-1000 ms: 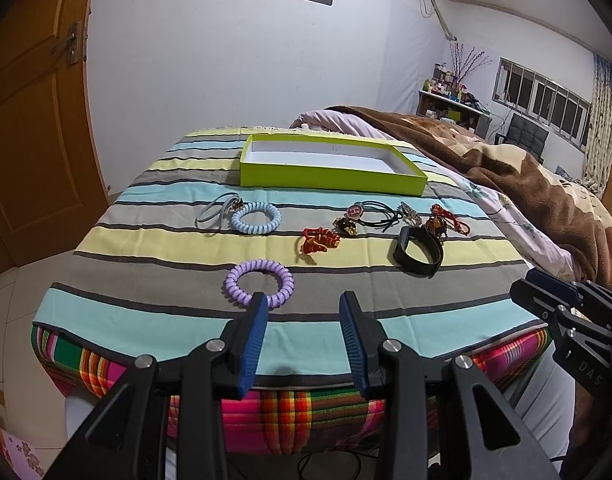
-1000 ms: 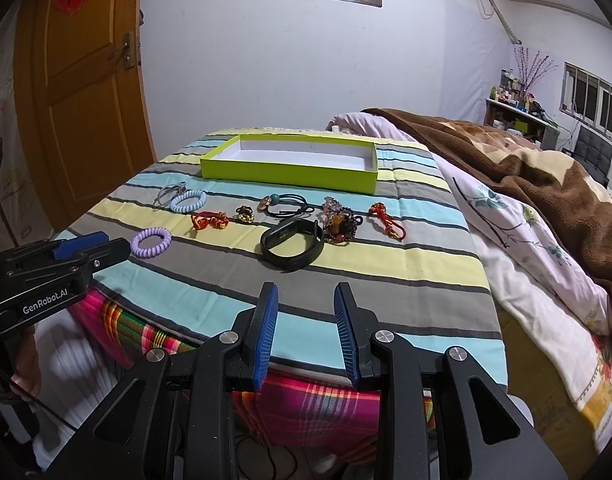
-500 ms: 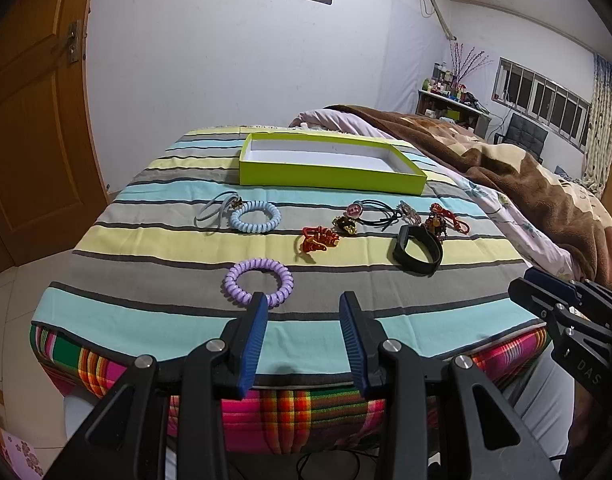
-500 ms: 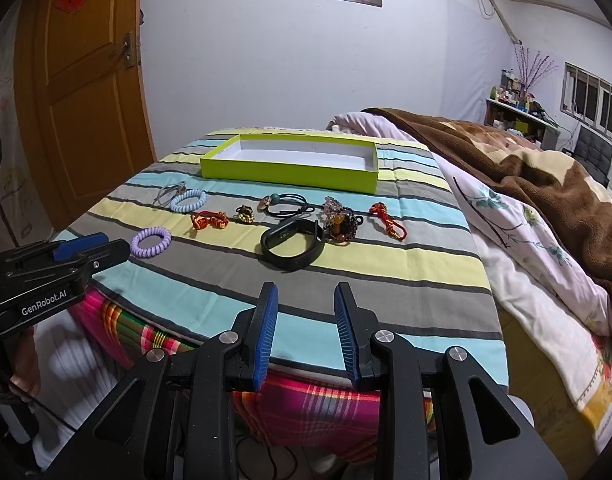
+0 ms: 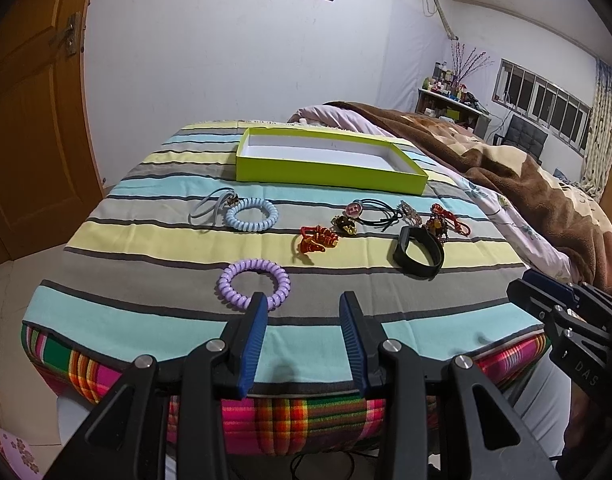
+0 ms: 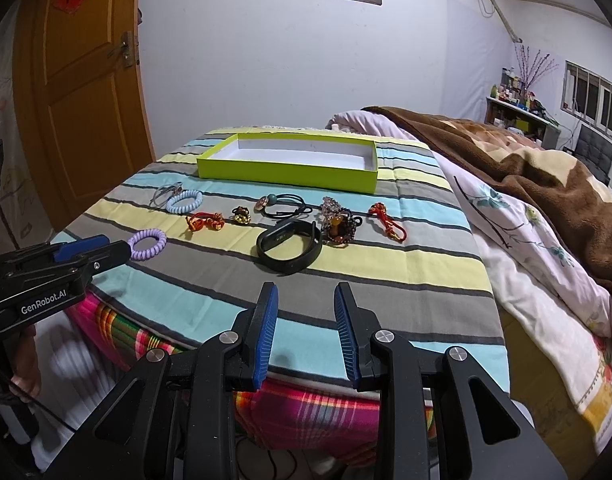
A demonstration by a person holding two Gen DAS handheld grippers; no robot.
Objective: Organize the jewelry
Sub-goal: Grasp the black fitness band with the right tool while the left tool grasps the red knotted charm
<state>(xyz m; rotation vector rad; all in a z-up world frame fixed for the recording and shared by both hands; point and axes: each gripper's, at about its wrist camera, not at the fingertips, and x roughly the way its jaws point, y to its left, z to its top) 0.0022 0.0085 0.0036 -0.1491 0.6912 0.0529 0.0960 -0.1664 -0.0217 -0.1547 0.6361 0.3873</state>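
In the left wrist view, the left gripper (image 5: 301, 310) hangs released and empty at the near edge of the striped cloth (image 5: 117, 188); the purple coil band (image 5: 253, 284) lies flat just ahead, off its left finger. In the right wrist view, the right gripper (image 6: 304, 304), also spread with nothing held, faces the black wristband (image 6: 288, 246), its long axis running left-right; the green tray (image 6: 286, 176) sits farther back with nothing in it.

A lime-green box (image 5: 330, 168) with white inside, lilac coil (image 5: 253, 283), pale-blue coil (image 5: 251, 214), black band (image 5: 418, 251); bed cover (image 5: 153, 240) striped turquoise, yellow, grey.
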